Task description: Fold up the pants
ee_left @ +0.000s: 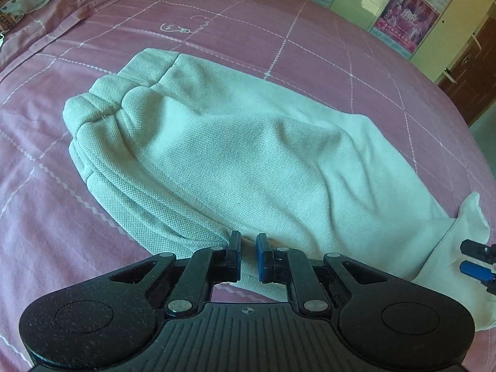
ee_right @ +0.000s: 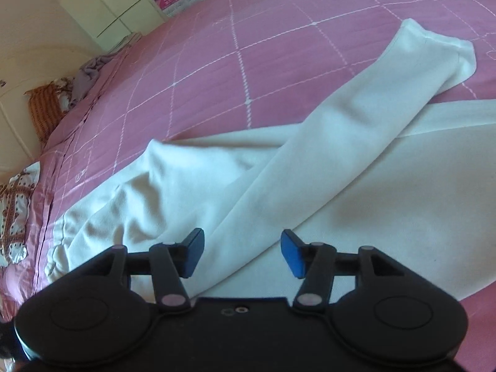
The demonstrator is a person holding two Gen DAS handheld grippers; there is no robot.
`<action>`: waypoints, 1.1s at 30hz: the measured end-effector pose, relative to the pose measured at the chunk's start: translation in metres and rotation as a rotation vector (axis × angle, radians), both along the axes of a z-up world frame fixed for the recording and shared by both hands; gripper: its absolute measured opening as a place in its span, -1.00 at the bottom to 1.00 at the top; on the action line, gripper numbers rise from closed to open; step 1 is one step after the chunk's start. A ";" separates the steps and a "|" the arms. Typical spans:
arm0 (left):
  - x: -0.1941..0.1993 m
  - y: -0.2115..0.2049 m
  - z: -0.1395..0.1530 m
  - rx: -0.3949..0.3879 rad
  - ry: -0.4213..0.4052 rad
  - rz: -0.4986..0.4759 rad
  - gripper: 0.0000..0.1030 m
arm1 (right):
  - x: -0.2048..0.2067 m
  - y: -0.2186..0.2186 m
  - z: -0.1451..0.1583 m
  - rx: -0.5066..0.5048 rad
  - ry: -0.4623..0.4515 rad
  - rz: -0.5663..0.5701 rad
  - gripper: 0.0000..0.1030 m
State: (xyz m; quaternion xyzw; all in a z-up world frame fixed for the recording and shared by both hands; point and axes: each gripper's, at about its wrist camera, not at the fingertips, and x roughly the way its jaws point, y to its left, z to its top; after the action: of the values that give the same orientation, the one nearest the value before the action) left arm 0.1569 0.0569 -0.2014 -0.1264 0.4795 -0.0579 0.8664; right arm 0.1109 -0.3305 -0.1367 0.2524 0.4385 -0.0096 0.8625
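Pale grey-white pants (ee_left: 235,142) lie on a pink bed, waistband at the far left. My left gripper (ee_left: 248,257) sits at the near edge of the pants, its blue pads a narrow gap apart with a fold of fabric between them. The right gripper shows at the right edge of the left wrist view (ee_left: 474,259). In the right wrist view the pants (ee_right: 310,167) spread out with one leg lying diagonally over the other, its cuff (ee_right: 440,43) at the far right. My right gripper (ee_right: 241,254) is open, just above the diagonal leg.
The pink bedspread (ee_left: 279,31) with a white grid covers the bed. Patterned pillows (ee_right: 15,214) lie at the head. Green wardrobe doors with posters (ee_left: 406,15) stand beyond the bed's far side.
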 end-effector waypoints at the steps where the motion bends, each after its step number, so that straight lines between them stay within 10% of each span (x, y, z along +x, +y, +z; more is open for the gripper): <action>1: -0.001 -0.001 0.000 0.007 -0.005 -0.001 -0.80 | 0.006 -0.003 0.001 -0.010 0.008 -0.013 0.08; 10: -0.001 -0.009 -0.001 0.048 -0.029 -0.008 -0.80 | 0.071 -0.005 -0.008 -0.126 0.115 -0.083 -0.02; 15: -0.001 -0.008 -0.002 0.048 -0.036 -0.017 -0.80 | 0.066 -0.009 -0.016 -0.164 0.147 -0.087 -0.90; 23: -0.002 -0.005 -0.003 0.029 -0.042 -0.017 -0.80 | -0.022 -0.016 0.026 -0.126 0.012 -0.006 -0.93; 29: -0.003 -0.011 -0.001 0.069 -0.045 -0.030 -0.80 | -0.059 -0.026 -0.033 -0.078 0.118 -0.039 -0.93; 33: -0.008 -0.022 0.010 0.130 -0.069 -0.039 -0.79 | -0.054 -0.023 -0.022 -0.085 0.078 -0.016 -0.51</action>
State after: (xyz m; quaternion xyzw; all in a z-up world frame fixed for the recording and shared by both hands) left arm 0.1489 0.0353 -0.1911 -0.0585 0.4544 -0.0482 0.8876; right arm 0.0570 -0.3530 -0.1585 0.2183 0.4688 -0.0447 0.8547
